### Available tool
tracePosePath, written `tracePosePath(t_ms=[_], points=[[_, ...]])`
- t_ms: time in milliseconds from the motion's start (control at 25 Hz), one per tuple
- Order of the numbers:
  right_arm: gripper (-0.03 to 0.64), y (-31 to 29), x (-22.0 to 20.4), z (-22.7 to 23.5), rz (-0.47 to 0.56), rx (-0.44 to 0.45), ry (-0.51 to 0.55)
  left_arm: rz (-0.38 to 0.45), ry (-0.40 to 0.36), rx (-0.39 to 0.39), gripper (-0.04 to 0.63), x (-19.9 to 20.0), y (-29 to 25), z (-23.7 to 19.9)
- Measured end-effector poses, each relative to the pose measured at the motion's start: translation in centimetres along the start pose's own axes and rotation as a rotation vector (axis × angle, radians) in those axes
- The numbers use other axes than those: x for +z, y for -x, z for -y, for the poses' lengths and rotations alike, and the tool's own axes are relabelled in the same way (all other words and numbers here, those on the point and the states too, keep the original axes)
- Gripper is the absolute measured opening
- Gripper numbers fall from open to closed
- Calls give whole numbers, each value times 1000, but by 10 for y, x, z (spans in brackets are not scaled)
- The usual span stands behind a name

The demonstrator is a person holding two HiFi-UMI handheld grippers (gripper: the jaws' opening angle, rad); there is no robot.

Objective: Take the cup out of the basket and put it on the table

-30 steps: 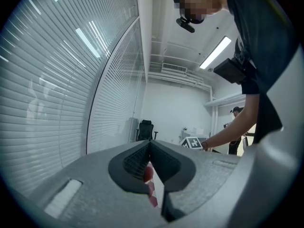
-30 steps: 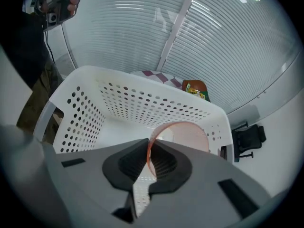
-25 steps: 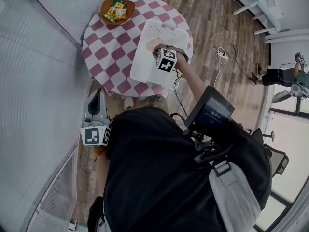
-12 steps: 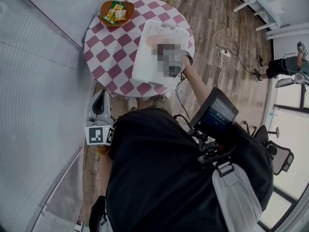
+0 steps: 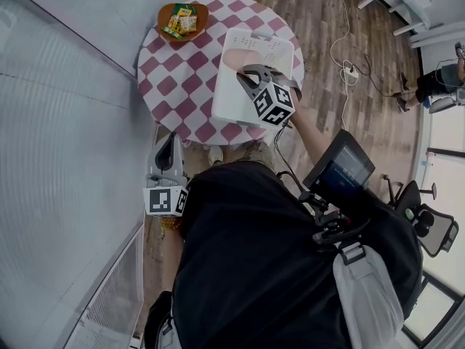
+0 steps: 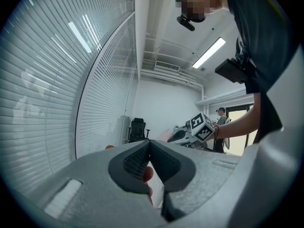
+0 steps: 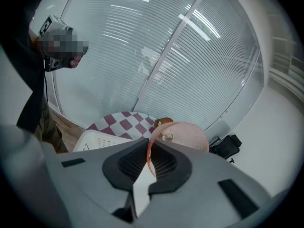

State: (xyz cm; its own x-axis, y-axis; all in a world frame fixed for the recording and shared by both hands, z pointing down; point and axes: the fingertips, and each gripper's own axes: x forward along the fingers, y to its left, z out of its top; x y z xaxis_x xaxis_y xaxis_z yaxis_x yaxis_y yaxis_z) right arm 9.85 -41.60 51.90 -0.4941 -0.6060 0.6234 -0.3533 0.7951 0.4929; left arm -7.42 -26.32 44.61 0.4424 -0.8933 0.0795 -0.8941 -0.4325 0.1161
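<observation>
The person's black shirt (image 5: pixel 247 267) is closest, seen from the top. Down by the left side is the L gripper (image 5: pixel 170 142) w/ its marker cube (image 5: pixel 166 201). Its jaws are shut tight together & hold nothing. It sits next to the table edge, about where it was a sec ago.

Further out is the R gripper (image 5: pixel 247 71). Its jaws are pinched on the rim of the pink see-thru cup (image 5: pixel 236 58). The rim goes down between the two pads.

A sec ago this gripper was low down in the white basket (image 5: pixel 229 111). Now it has come up. Its own cube (image 5: pixel 272 104) looks bigger & nearer to the head cam, & the cup came up w/ it.

In the R gripper view the cup (image 7: pixel 183 137) sticks up past the jaws. The basket (image 7: pixel 102 139) is lower down on the left. So the cup is up in the air over the basket, not on the table yet.

The basket sits on the round table (image 5: pixel 171 86) w/ the red & white check cloth, on the side near the person. At the far edge of the table is an orange bowl (image 5: pixel 183 20) w/ snack packs in it, well apart from the basket. It hasn't moved.

Past the table is wood floor (image 5: pixel 327 13). Far off at the right edge is another person (image 5: pixel 429 86).
</observation>
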Motion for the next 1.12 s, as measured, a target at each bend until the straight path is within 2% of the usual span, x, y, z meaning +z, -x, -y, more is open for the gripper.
tracePosePath(t_ms=[280,520,840,1120], points=[[23,24,39,0,130,-46,-69,-6,-18,-61,5,1,-15,5],[23,36,71,-15,238,-51,-119,0,-29,-103,5,-1,-24,7],[23,48,91,-33,303,-30,-149,6,-37,-137,5,-2,-32,8],[23,69,108,-43,430,-60,-236,-10,-37,-146,5,-4,-31,9]])
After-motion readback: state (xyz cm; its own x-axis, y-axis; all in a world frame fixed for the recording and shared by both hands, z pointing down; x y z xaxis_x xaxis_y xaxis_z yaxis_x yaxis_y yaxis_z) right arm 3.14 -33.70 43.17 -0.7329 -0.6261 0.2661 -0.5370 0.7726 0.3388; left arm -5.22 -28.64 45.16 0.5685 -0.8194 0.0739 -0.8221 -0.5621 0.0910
